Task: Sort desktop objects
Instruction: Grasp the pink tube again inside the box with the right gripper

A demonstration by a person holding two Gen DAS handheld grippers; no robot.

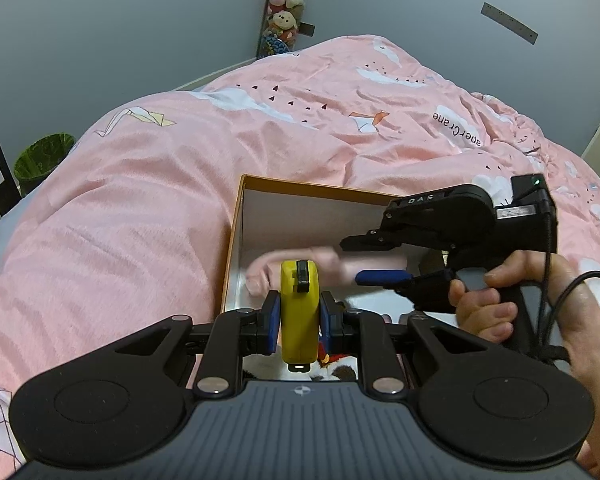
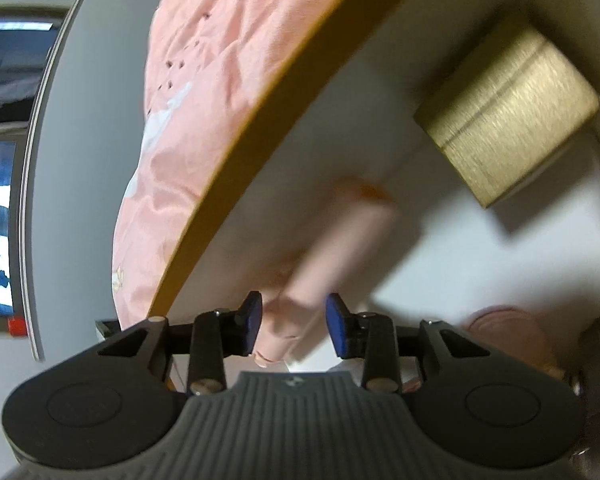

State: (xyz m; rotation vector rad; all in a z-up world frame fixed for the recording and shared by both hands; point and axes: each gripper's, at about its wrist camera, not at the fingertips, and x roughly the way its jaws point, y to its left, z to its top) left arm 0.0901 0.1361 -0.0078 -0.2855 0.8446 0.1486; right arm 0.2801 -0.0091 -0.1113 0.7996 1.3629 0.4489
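Left gripper [image 1: 299, 322] pinches a yellow tape measure [image 1: 299, 312]; right gripper [image 2: 294, 326] is spread over a pink toy in the box.

Left blue pads [image 1: 272, 322] press both flat sides of the tape measure, which stands upright on edge between them, held just above the near edge of the cardboard box [image 1: 236, 236] sitting on a pink quilt [image 1: 140, 184]. Right gripper reaches in from the box's right side, gripped by a hand [image 1: 500, 300]; its pads stand apart with the blurred pink toy [image 2: 340, 248] in the gap, contact unclear, probably loose. The toy stretches across the box's white floor towards the left wall. A gold block [image 2: 508, 112] sits near the far right corner of the box.
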